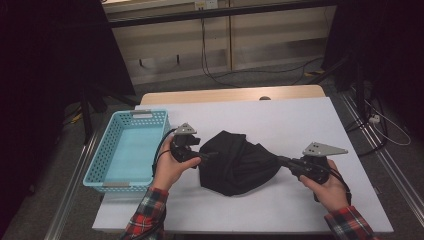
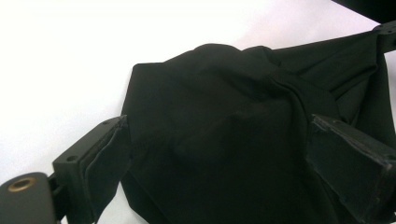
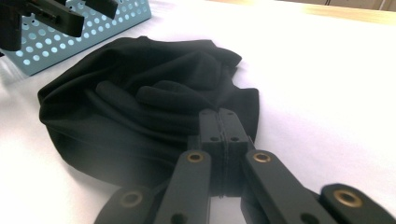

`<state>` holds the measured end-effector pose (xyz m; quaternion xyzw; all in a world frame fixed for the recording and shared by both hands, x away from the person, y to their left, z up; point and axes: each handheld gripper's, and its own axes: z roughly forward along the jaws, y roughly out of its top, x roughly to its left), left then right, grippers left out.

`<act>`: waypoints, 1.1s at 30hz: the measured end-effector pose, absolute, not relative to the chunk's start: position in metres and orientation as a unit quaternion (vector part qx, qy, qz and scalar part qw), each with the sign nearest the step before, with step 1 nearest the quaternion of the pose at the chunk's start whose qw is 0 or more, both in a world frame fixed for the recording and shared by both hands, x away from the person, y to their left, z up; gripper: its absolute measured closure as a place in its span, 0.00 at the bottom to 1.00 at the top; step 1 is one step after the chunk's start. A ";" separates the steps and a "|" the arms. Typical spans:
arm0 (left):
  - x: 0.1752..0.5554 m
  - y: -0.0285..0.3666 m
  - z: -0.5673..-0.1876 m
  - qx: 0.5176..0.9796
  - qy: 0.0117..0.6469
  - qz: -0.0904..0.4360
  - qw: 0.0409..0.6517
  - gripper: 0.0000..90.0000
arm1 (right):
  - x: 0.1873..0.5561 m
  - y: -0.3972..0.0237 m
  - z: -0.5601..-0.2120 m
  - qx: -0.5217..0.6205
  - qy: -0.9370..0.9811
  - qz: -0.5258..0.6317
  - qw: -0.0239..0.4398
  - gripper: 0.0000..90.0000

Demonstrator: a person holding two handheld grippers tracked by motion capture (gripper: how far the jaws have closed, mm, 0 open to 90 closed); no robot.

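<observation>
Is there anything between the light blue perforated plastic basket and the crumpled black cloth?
Yes: in the high view the left gripper and the hand holding it sit between the light blue perforated plastic basket and the crumpled black cloth, over white table cover.

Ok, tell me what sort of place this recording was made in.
Probably a lab or workshop set up for recording, not a home. A white-topped table stands on metal floor rails, loose cables trail across the floor, and plain wooden panelling lines the back wall.
</observation>
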<state>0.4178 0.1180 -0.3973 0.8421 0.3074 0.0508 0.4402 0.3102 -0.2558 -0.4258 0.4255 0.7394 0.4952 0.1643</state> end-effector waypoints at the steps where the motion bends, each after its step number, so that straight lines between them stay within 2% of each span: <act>1: 0.418 0.118 -0.397 0.842 0.308 0.051 0.440 0.09 | 0.310 -0.257 -0.426 0.427 0.739 0.494 0.165 1.00; 28: 0.420 0.117 -0.404 0.842 0.318 0.044 0.434 0.15 | 0.309 -0.274 -0.426 0.438 0.737 0.479 0.186 1.00; 33: 0.419 0.110 -0.406 0.843 0.312 0.042 0.435 0.21 | 0.309 -0.271 -0.427 0.433 0.741 0.478 0.187 1.00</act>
